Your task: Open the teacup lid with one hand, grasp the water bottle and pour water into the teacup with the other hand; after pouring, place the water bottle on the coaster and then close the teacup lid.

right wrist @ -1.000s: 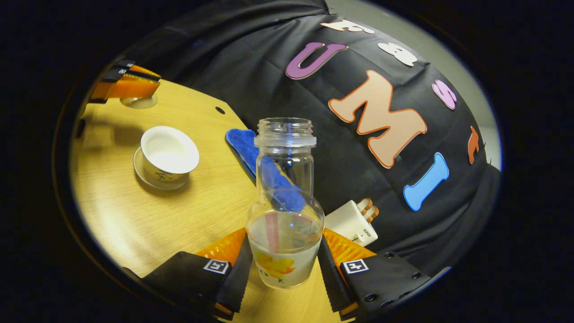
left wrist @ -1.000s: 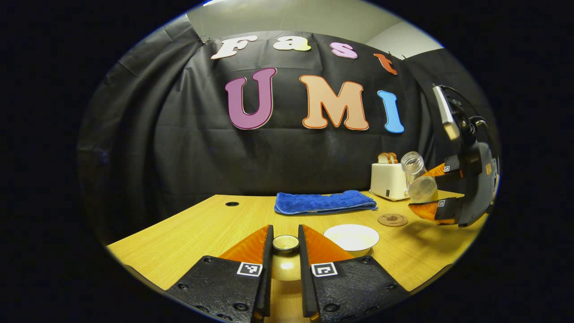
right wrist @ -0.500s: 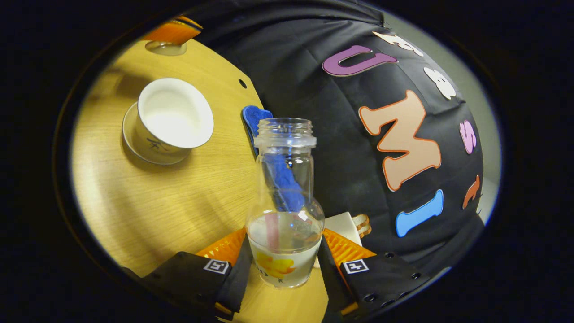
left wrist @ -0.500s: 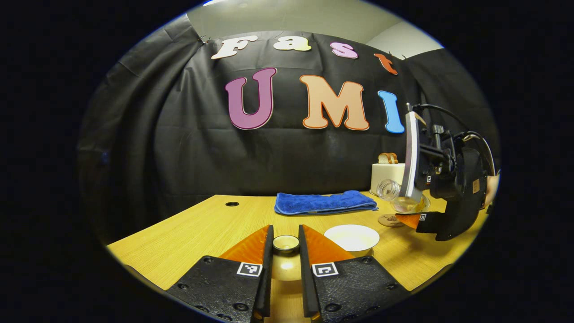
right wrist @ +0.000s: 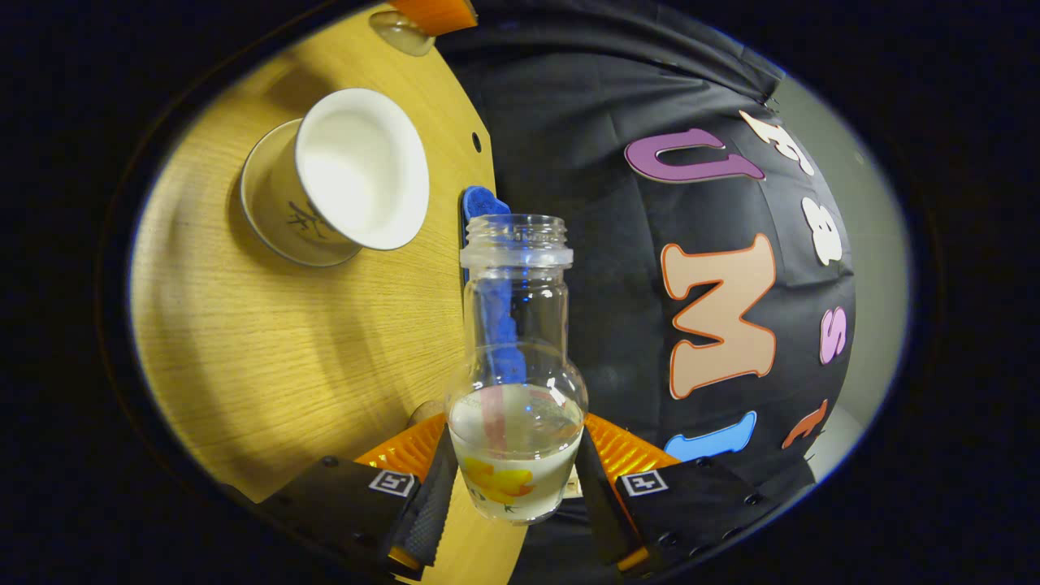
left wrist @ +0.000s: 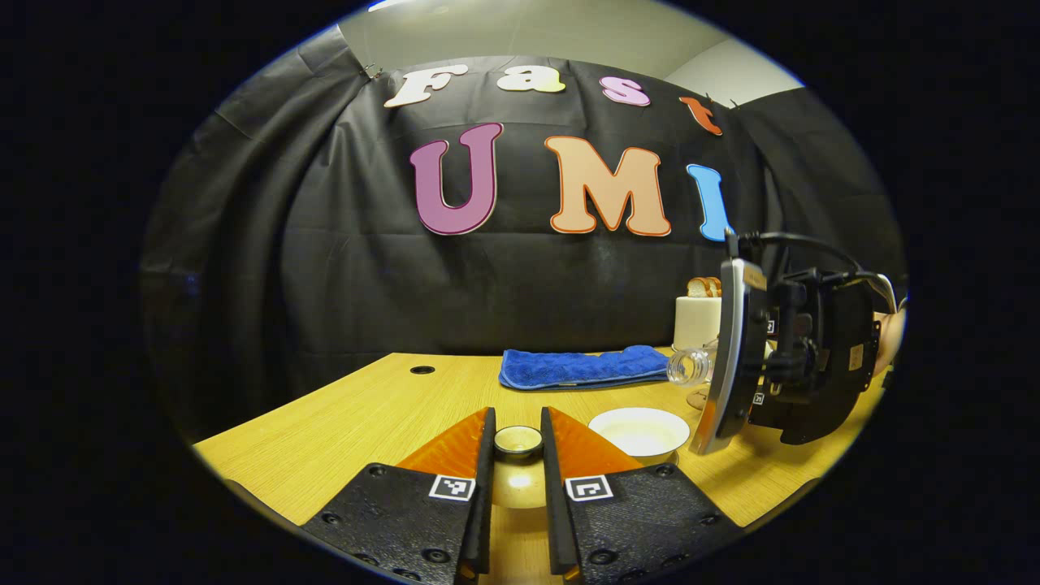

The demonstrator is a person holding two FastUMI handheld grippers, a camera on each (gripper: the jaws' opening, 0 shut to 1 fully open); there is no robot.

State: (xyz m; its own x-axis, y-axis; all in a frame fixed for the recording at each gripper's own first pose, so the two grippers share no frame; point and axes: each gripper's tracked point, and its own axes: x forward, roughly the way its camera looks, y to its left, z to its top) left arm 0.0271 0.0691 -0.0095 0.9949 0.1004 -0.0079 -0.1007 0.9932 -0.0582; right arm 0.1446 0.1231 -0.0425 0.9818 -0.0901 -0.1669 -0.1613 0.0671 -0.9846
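Note:
My left gripper (left wrist: pixel 517 426) is shut on the knob of the beige teacup lid (left wrist: pixel 517 479), held low over the wooden table (left wrist: pixel 366 422). Just to its right the white teacup (left wrist: pixel 639 431) stands uncovered on its saucer. My right gripper (right wrist: pixel 514 431) is shut on the glass water bottle (right wrist: pixel 516 366), which has a little water in its base. In the left gripper view the bottle (left wrist: pixel 689 367) lies almost level, its open mouth pointing at the teacup from a little above and to the right. The right gripper view has the teacup (right wrist: pixel 349 175) at upper left.
A folded blue towel (left wrist: pixel 581 366) lies at the back of the table. A white toaster (left wrist: pixel 697 318) with bread stands behind the right gripper's housing (left wrist: pixel 800 357). A sliver of the round coaster (left wrist: pixel 697 398) peeks out below the bottle.
The right gripper has come down and left toward the teacup and rolled over, tipping the bottle from steeply tilted to almost level. The left gripper with the lid has stayed put.

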